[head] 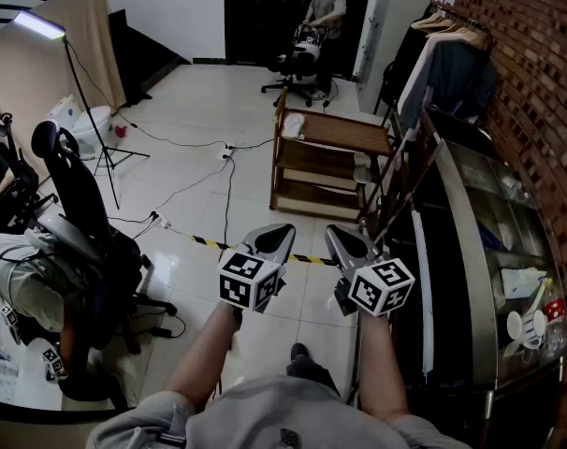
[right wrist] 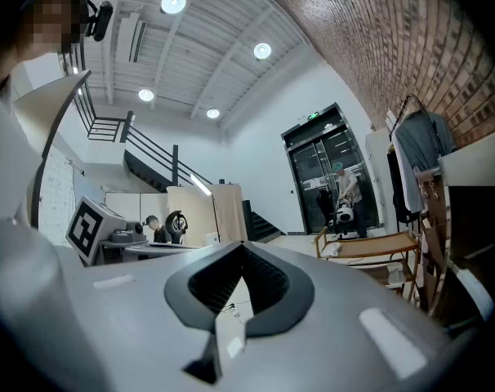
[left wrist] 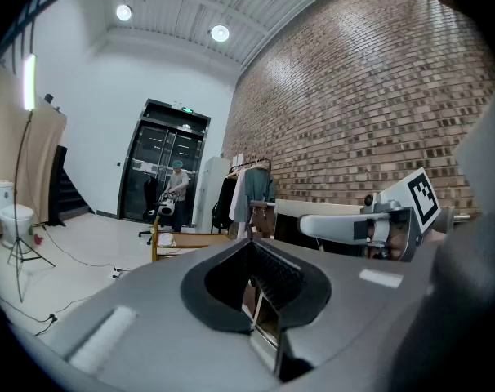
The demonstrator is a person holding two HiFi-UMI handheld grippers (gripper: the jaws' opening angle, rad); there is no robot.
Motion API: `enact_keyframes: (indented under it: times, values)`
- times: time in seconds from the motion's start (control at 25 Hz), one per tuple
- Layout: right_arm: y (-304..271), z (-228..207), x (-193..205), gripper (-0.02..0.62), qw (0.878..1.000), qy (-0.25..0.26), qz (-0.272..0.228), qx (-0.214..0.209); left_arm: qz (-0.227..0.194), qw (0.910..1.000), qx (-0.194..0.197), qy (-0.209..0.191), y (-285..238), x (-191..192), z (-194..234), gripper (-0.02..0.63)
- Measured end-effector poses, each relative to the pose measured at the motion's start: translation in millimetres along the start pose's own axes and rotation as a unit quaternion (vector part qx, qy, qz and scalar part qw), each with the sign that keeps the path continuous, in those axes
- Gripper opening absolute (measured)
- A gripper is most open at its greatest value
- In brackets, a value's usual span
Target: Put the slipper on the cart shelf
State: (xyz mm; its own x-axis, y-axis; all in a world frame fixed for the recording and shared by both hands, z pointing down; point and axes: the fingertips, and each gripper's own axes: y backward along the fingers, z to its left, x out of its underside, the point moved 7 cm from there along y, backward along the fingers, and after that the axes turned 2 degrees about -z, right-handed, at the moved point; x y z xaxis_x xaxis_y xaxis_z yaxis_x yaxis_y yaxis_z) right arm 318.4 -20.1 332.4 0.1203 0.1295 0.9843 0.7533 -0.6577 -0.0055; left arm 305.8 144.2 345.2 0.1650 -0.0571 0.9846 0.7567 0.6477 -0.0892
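The wooden cart [head: 327,156] with three shelves stands a few steps ahead on the white floor. A small white thing [head: 294,123], perhaps the slipper, lies at the left end of its top shelf; it also shows as the white thing [right wrist: 333,250] in the right gripper view. Another pale thing [head: 363,170] lies on the middle shelf at the right. My left gripper [head: 285,229] and right gripper [head: 332,231] are held side by side in the air, short of the cart. Both are shut with nothing in them: left gripper [left wrist: 258,296], right gripper [right wrist: 229,305].
A glass counter [head: 503,251] and a clothes rack [head: 452,50] line the brick wall on the right. An office chair [head: 78,195] with clutter stands at the left. Cables and a yellow-black tape strip [head: 211,243] cross the floor. A person [head: 323,12] works by the far doorway.
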Motion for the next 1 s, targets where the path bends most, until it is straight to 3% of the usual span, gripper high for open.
enact_keyframes:
  times: [0.76,1.0]
  values:
    - [-85,-180,-20,0.003,0.999,-0.036,-0.004,-0.029,0.038,0.9983,-0.045,0.006,-175,-13,54,0.008]
    - [-133,-220,-8,0.003,0.999,-0.037,0.021,-0.021,0.038,0.9983,-0.044,0.007,-219,-7,100,0.008]
